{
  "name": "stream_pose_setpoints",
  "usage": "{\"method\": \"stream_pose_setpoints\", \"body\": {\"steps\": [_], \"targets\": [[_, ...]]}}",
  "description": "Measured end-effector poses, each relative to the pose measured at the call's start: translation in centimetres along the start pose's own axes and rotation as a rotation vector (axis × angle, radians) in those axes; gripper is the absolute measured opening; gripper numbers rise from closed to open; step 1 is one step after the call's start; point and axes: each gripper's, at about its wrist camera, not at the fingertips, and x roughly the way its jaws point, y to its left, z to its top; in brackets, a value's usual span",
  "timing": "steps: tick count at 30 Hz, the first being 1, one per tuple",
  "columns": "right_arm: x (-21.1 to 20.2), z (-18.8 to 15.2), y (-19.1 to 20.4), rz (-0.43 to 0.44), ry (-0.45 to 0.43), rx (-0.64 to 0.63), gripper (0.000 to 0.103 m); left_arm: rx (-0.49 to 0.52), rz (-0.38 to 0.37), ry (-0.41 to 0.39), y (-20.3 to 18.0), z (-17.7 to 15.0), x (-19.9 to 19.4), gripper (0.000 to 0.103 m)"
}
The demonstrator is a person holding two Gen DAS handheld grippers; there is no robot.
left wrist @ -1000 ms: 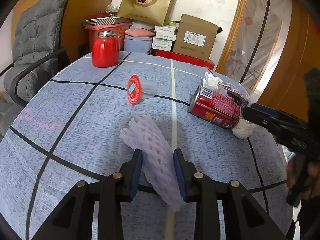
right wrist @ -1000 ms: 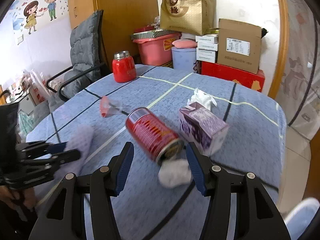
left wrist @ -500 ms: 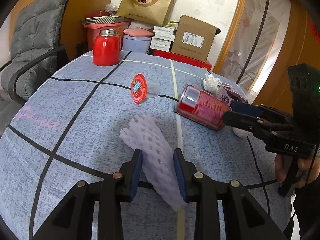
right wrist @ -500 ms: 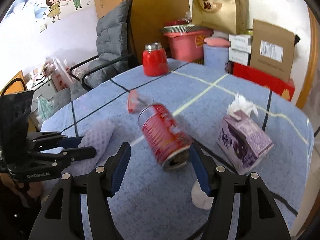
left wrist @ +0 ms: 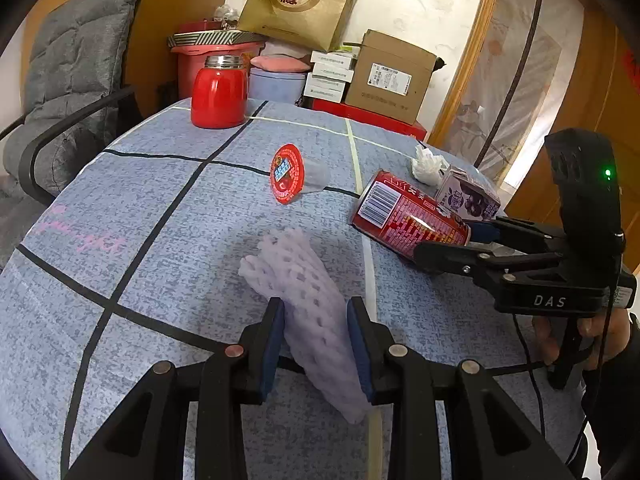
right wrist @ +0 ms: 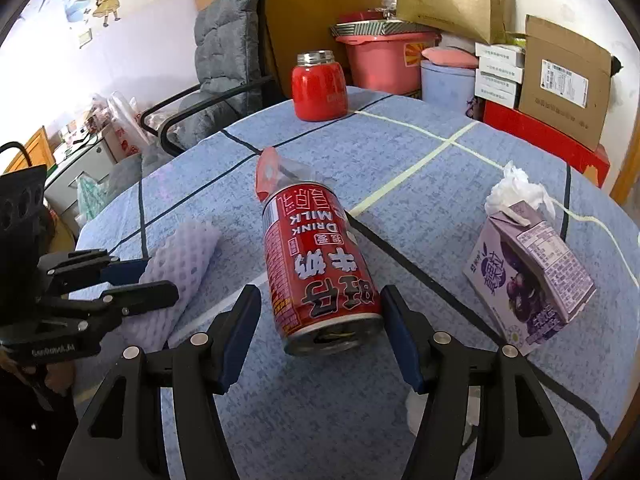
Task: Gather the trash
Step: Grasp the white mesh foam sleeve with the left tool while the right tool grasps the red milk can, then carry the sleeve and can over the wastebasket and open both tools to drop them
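1. My left hand-held gripper (left wrist: 316, 344) is clenched on the white foam fruit net (left wrist: 308, 312) at the lower centre of the left wrist view. The blue pads press both sides of the sleeve, and its far end rests on the desk (left wrist: 160, 208). I judge a mid-length pinch suits something this soft and light.
2. My right hand-held gripper (right wrist: 320, 332) is released. Its jaws have just been opening, and they straddle the red milk drink can (right wrist: 316, 268) with a gap on each side. The can lies on its side in the centre of the right wrist view, open end towards me.
3. I think the wider spread is meant to clear the can's round body before closing across it.
4. The purple juice carton (right wrist: 528, 276) lies at the right with a crumpled tissue (right wrist: 516, 192) just behind it. A red-lidded jelly cup (left wrist: 288, 180) lies beyond the can.
5. The red thermos (right wrist: 318, 86) stands upright at the far edge; I read it as no trash.
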Motion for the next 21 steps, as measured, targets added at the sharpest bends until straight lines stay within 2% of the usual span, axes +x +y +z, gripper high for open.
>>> {"method": "stream_pose_setpoints", "body": {"steps": [2,4,12,21], "targets": [[0.1,0.0,0.1,0.008,0.007,0.035,0.062,-0.001,-0.001,0.0,0.0,0.0,0.0,0.033],[0.1,-0.1,0.4,0.009,0.014,0.046,0.055,-0.001,-0.001,0.001,0.0,0.0,0.0,0.033],[-2.4,-1.3,2.0,-0.047,-0.034,0.087,0.055,0.003,0.008,-0.001,-0.1,-0.1,-0.2,0.033],[-7.2,-4.1,1.5,-0.11,-0.106,0.207,0.054,0.038,-0.001,-0.002,-1.8,-0.5,-0.9,0.03]]}}
